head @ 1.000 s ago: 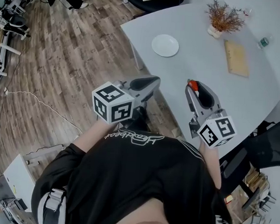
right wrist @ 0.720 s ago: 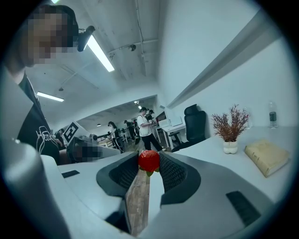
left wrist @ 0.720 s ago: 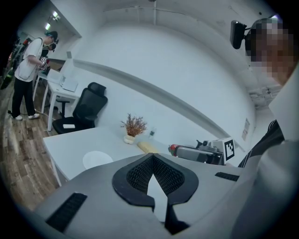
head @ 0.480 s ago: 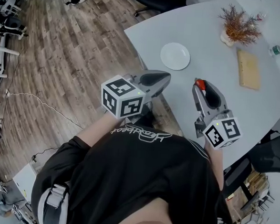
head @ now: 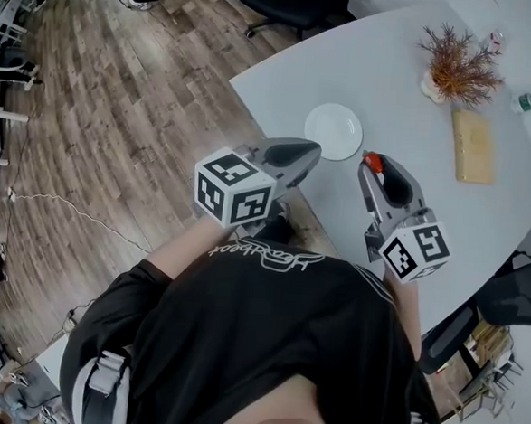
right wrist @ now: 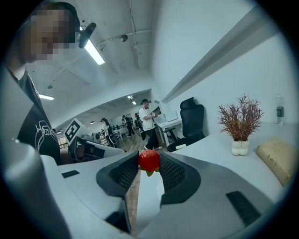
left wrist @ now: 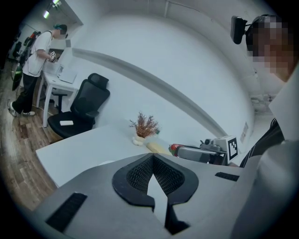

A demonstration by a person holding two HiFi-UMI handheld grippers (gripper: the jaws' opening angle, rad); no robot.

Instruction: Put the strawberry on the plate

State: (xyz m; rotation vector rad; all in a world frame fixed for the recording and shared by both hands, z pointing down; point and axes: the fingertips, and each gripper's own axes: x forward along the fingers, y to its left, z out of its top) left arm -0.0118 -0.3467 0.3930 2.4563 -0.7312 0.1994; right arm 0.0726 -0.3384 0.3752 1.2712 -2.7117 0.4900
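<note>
A red strawberry (right wrist: 148, 160) sits pinched between the tips of my right gripper (right wrist: 148, 163), which is shut on it. In the head view the strawberry (head: 370, 159) shows at the front of the right gripper (head: 370, 165), over the pale table (head: 402, 198) just right of and nearer than the white plate (head: 334, 132). The plate holds nothing. My left gripper (head: 313, 150) hovers at the table's near edge, just left of the plate. Its jaws meet at the tips, shut (left wrist: 152, 158) on nothing. From the left gripper view, the right gripper (left wrist: 201, 153) shows with the strawberry (left wrist: 174, 149).
A dried plant in a white vase (head: 456, 75), a wooden board (head: 472, 146) and a small bottle (head: 525, 102) stand at the table's far right. A black office chair (head: 289, 0) is beyond the table. Wood floor (head: 117, 133) lies to the left; people stand in the background.
Both grippers have moved forward toward the plate, which now lies close ahead of their tips. The strawberry stays in the right gripper.
</note>
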